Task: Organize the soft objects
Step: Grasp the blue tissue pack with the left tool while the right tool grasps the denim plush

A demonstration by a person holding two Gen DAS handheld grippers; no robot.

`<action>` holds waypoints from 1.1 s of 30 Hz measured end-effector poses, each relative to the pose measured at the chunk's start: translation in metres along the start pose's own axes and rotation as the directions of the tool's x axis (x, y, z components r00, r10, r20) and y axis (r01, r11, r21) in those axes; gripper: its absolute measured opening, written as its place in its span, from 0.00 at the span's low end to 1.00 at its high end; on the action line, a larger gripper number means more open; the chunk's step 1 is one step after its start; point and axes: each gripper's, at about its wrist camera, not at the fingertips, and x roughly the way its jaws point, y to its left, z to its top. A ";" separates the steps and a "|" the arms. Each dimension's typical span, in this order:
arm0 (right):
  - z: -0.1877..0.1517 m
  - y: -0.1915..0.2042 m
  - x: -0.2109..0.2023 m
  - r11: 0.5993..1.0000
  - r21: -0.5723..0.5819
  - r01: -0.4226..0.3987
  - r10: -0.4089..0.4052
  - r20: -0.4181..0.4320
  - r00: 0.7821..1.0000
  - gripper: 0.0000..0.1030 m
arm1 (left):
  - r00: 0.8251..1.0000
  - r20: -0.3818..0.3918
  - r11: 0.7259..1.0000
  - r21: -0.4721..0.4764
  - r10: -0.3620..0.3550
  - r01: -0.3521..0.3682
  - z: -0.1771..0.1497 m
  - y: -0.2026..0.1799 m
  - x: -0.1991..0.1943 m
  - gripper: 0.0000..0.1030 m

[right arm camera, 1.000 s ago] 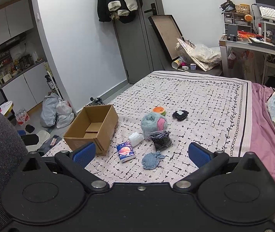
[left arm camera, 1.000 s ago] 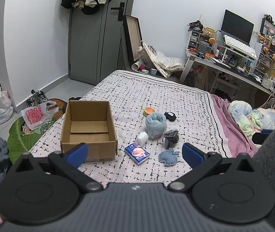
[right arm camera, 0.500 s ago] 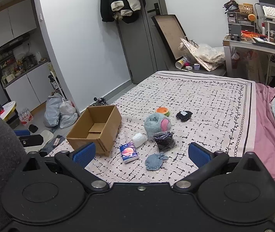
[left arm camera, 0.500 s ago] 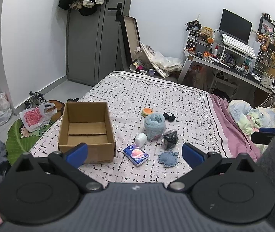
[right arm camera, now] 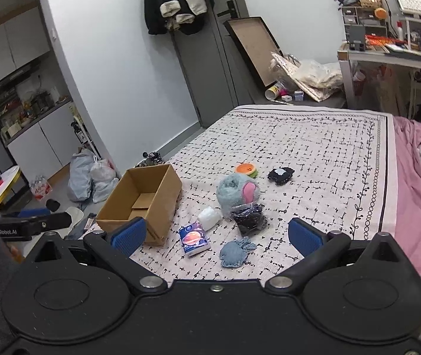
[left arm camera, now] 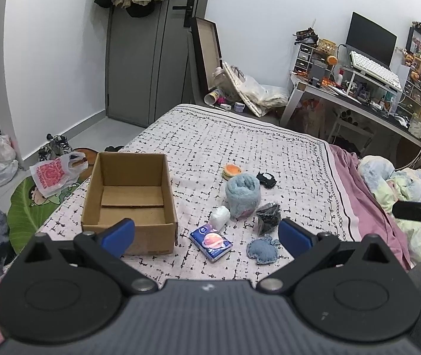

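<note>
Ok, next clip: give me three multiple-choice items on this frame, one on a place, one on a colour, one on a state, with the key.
1. Where does the cardboard box sit relative to the cluster of soft items on the bed?
A. On the left of them
B. On the right of them
C. On the floor

2. What colour is the small flat pouch nearest the camera?
A. Red
B. Denim blue
C. Yellow

3. What state is the left hand-held gripper in?
A. Shut on the tissue pack
B. Shut on nothing
C. Open, holding nothing

Key:
1 A: in both views the box stands on the bedspread left of the fluffy blue plush.
2 B: its fabric is faded blue in both views.
3 C: its blue pads are wide apart with the tissue pack lying untouched on the bed; the right hand-held gripper is open too.
</note>
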 end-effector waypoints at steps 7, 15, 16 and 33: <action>-0.002 -0.018 0.019 0.999 0.033 0.001 0.000 -0.027 1.000 1.00 | 0.999 -0.042 1.000 0.023 0.018 -0.018 -0.005 -0.002 0.027 0.97; -0.009 -0.029 0.047 0.999 0.054 -0.010 0.014 -0.083 0.996 0.99 | 0.998 -0.060 0.998 0.061 0.025 -0.021 -0.007 -0.009 0.057 0.97; -0.010 -0.031 0.051 0.998 0.059 -0.012 0.017 -0.092 0.996 0.99 | 0.998 -0.066 0.998 0.063 0.025 -0.021 -0.007 -0.009 0.062 0.97; -0.020 -0.044 0.123 0.991 0.123 -0.050 0.079 -0.249 0.965 0.83 | 0.987 -0.156 0.994 0.101 -0.027 0.044 -0.019 -0.013 0.135 0.86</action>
